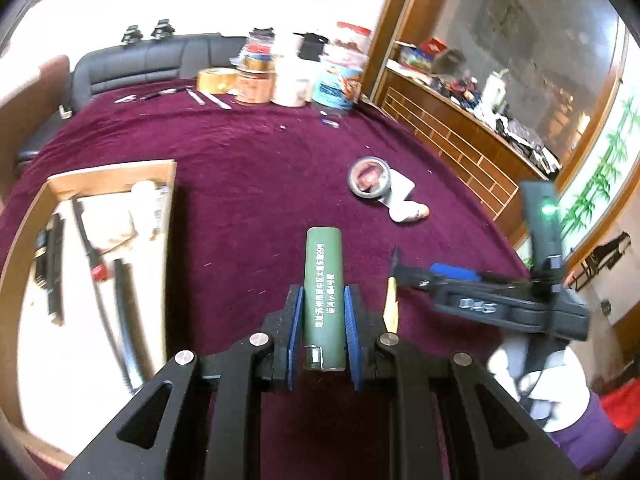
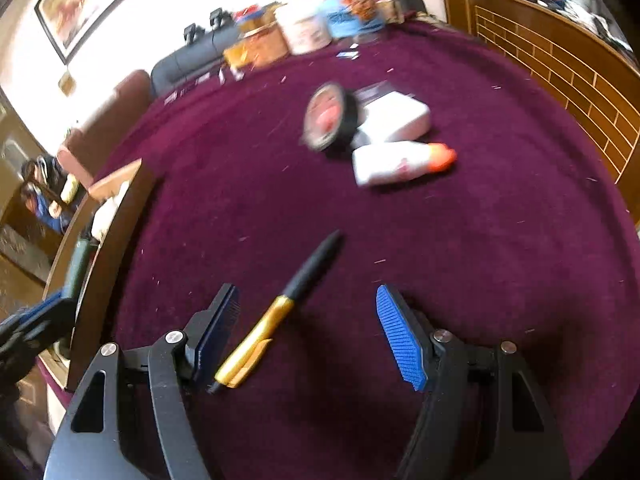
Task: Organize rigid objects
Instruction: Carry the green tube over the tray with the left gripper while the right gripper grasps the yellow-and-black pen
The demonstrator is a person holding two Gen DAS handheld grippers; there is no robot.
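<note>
Left tongs point(image 1: 323, 312) clamped on the green cylinder point(image 1: 323, 280) above the bench point(image 1: 248, 184), presumably bound for the box point(image 1: 28, 216) at left; right tongs point(image 2: 308, 332) wide, straddling the gold-black pen point(image 2: 280, 308) for pickup.

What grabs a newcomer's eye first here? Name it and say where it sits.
The green tube, clamped upright in the left tongs above the purple cloth. Next, the gold-and-black pen lying on the cloth between the open right tongs, nearer the left pad. Farther back lie a tape roll and a white bottle with an orange cap; a wooden tray of tools sits at left.
</note>
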